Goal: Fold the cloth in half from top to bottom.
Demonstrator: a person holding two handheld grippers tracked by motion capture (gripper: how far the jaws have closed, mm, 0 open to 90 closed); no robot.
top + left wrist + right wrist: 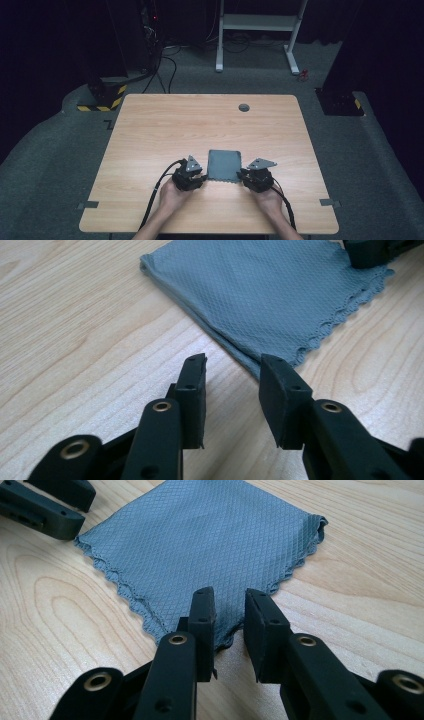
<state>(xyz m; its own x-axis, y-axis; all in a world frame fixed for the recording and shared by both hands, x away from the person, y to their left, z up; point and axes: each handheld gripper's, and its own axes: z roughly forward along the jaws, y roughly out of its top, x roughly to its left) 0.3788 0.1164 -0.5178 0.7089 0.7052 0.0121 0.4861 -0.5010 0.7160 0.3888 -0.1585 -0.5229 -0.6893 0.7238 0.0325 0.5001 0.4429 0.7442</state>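
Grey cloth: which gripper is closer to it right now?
Right. The right gripper has its jaws over the grey cloth at a near corner; the left gripper sits just beside the other near corner.

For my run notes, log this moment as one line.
cloth: folded, flat on table | left hand-held gripper: open at near corner | right hand-held gripper: open at other near corner

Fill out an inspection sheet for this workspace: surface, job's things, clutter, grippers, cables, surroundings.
Surface: light wooden table, round grommet hole near the far edge.
Job's things: folded grey cloth, flat, scalloped hem toward the person.
Clutter: nothing seen.
Grippers: left gripper open at the cloth's near-left corner; right gripper open at its near-right corner; neither grips it.
Cables: one black cable trails from each gripper toward the near edge.
Surroundings: dark room, grey carpet, white frame, hazard-striped base.
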